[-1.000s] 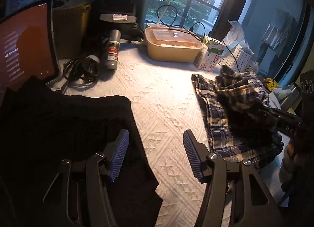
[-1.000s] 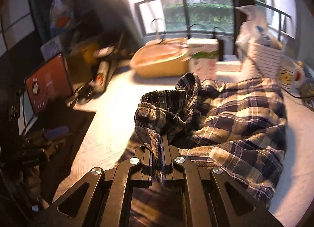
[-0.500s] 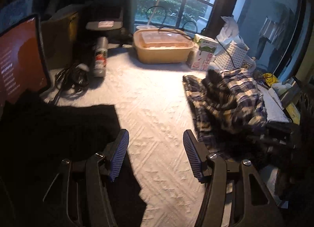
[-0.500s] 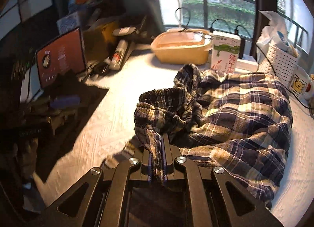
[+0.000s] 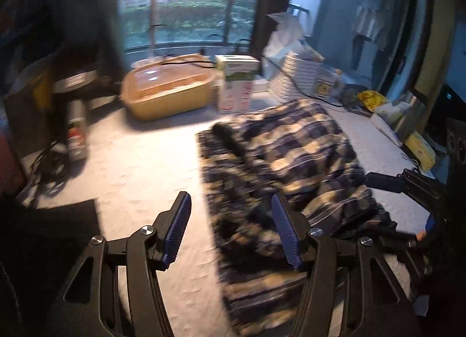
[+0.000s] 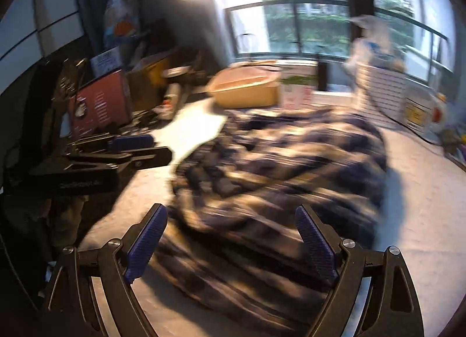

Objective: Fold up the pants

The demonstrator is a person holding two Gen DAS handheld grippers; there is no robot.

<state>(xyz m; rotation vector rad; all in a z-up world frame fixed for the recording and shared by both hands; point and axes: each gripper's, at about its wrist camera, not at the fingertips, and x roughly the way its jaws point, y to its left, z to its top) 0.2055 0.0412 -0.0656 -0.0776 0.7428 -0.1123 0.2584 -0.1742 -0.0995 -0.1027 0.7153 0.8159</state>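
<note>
plaid pants (image 5: 285,179) lengthwise toward window, apparently bunched

I can't read any text: print on the carton (image 5: 236,87), spray can (image 5: 76,136) and red screen (image 6: 100,105) is blurred.

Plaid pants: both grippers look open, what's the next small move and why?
Probably close the right gripper on the near edge of the plaid pants. They lie rumpled on the table, neither gripper holds cloth, and the left gripper is open beside them.
</note>
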